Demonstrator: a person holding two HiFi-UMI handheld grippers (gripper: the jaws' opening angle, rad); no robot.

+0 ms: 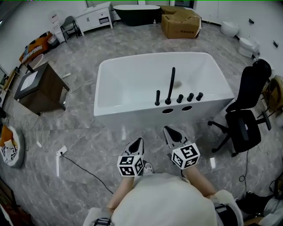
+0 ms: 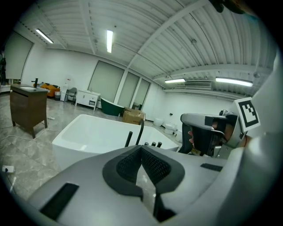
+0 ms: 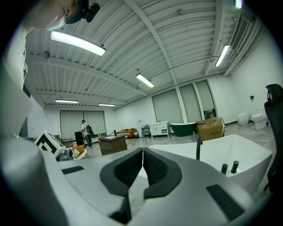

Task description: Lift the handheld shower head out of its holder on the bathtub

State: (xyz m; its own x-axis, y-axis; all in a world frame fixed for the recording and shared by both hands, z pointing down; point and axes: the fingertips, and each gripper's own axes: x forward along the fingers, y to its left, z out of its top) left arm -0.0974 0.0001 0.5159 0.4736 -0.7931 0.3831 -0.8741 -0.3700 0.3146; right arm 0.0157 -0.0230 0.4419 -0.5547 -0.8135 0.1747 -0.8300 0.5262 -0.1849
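Note:
The white bathtub (image 1: 132, 112) stands in front of me, and black fittings line its near rim. The handheld shower head (image 1: 157, 97) is a short black stick standing upright in its holder, left of the tall curved spout (image 1: 170, 86) and the three knobs (image 1: 190, 96). My left gripper (image 1: 139, 140) and right gripper (image 1: 167, 129) hover side by side over the floor, short of the tub, both shut and empty. In the left gripper view the shower head (image 2: 128, 138) rises just past the closed left gripper (image 2: 141, 148). The right gripper (image 3: 143, 150) faces the spout (image 3: 199, 150).
A black office chair (image 1: 243, 119) stands right of the tub. A brown cabinet (image 1: 40, 88) is at the left. A cable with a white plug block (image 1: 62, 151) lies on the floor at near left. A cardboard box (image 1: 180, 22) and a dark tub (image 1: 137, 13) stand at the back.

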